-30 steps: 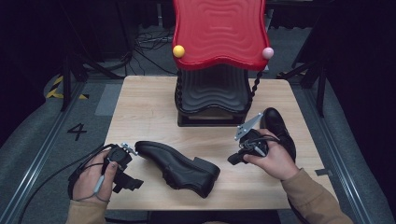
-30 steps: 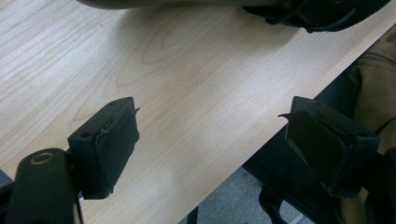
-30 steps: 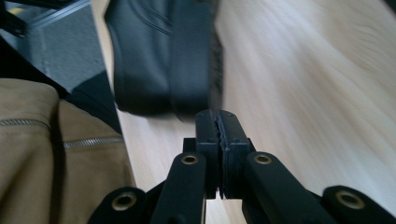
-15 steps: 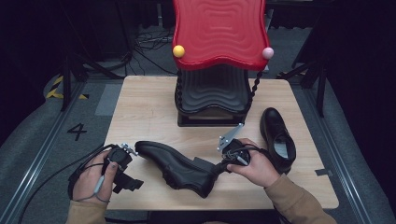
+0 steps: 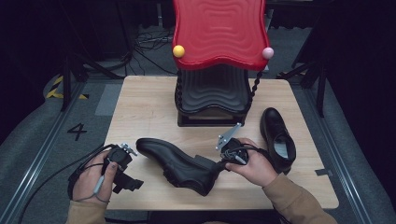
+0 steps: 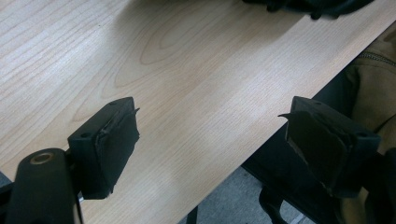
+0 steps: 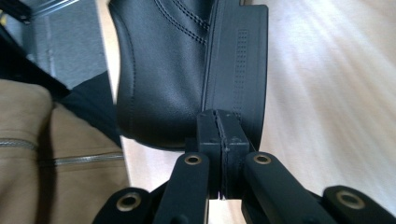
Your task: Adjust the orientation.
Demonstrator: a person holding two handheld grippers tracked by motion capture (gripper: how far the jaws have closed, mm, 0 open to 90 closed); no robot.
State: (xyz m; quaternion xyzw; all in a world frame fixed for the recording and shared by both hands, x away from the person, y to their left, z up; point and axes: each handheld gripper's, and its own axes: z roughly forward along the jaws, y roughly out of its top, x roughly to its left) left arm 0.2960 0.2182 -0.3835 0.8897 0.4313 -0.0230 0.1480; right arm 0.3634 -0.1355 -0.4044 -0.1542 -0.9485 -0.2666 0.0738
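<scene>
Lying on its side near the bench's front edge, about mid-width, black shoe (image 5: pixel 180 164) has its toe toward the left and its heel toward the right. Right gripper (image 5: pixel 219 165) sits at the heel, its tongs pressed together with nothing between them; in the right gripper view the closed tips (image 7: pixel 223 135) meet just at the heel's back. Left gripper (image 5: pixel 122 179) rests at the front-left corner, tongs spread wide over bare wood (image 6: pixel 201 140), apart from the shoe. Second black shoe (image 5: pixel 278 138) stands upright near the right edge. Red wavy stand (image 5: pixel 218 32) with black base (image 5: pixel 211 93) sits at the back edge, centre.
</scene>
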